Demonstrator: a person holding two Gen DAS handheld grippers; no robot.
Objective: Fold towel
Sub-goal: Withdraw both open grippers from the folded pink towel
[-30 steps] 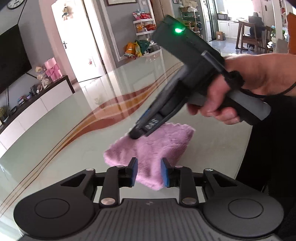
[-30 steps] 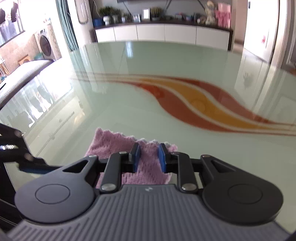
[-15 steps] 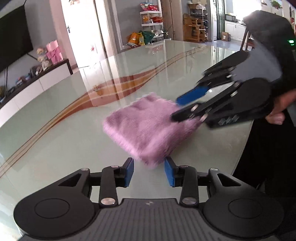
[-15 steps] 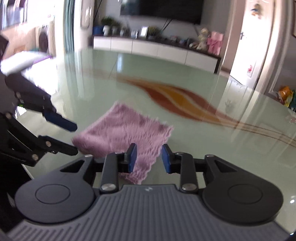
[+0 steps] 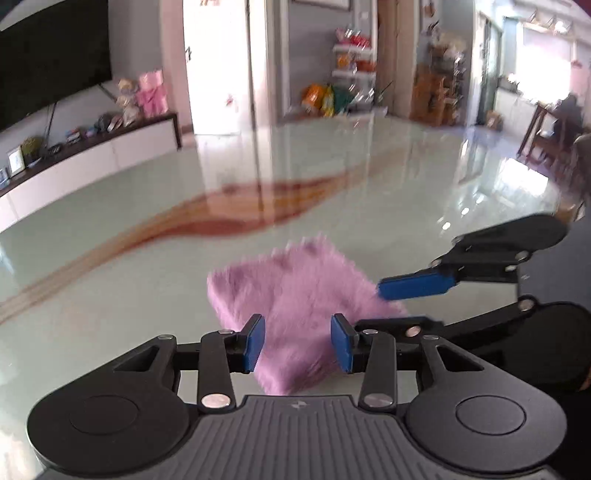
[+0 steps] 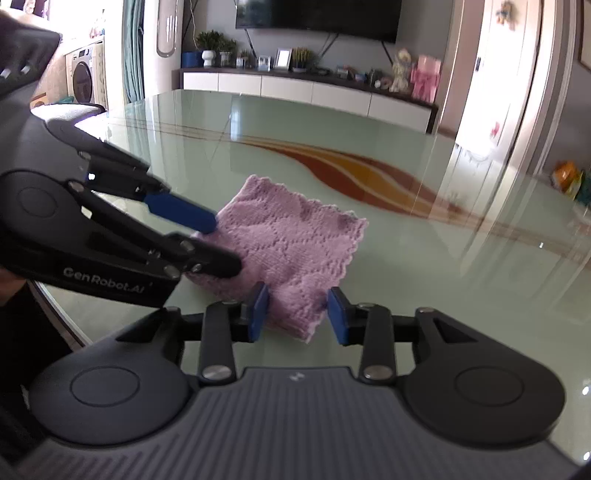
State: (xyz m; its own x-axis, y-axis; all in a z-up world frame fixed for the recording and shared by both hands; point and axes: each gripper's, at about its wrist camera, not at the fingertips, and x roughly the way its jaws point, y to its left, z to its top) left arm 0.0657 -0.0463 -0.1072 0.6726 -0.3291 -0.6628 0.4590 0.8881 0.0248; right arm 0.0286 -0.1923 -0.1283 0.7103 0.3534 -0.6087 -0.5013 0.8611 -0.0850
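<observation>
Towel [image 6: 291, 251] lies folded into a compact, several-layer square on the glass table [image 6: 424, 266], near the edge closest to the person. Edges look roughly aligned in the right wrist view; the scalloped hem shows along the right side and the near corner.

Left gripper [image 5: 297, 341]: jaws parted, nothing between the pads. It hovers at the towel's near corner, with the cloth visible through the gap. In the right wrist view its 2 fingers straddle the towel's left edge, 1 above and 1 low beside the fold. Whether the lower finger touches the cloth cannot be determined.

Right gripper [image 6: 297, 314]: likewise spread and empty, poised over the near corner from the other side.

Judgement: both tools stand released beside a finished-looking bundle, which suggests the fold is complete or needs only a final squaring. The left wrist view is motion-blurred, so fine contact cannot be confirmed there.

Surface: glossy pale-green glass with a red and orange swirl [image 6: 369, 173], strongly reflective and probably slippery under cloth.

Room: a wall-mounted television [image 6: 317, 14] above a low white cabinet [image 6: 314, 92] carrying plants and frames; a washing machine [image 6: 83, 79] at the left.
</observation>
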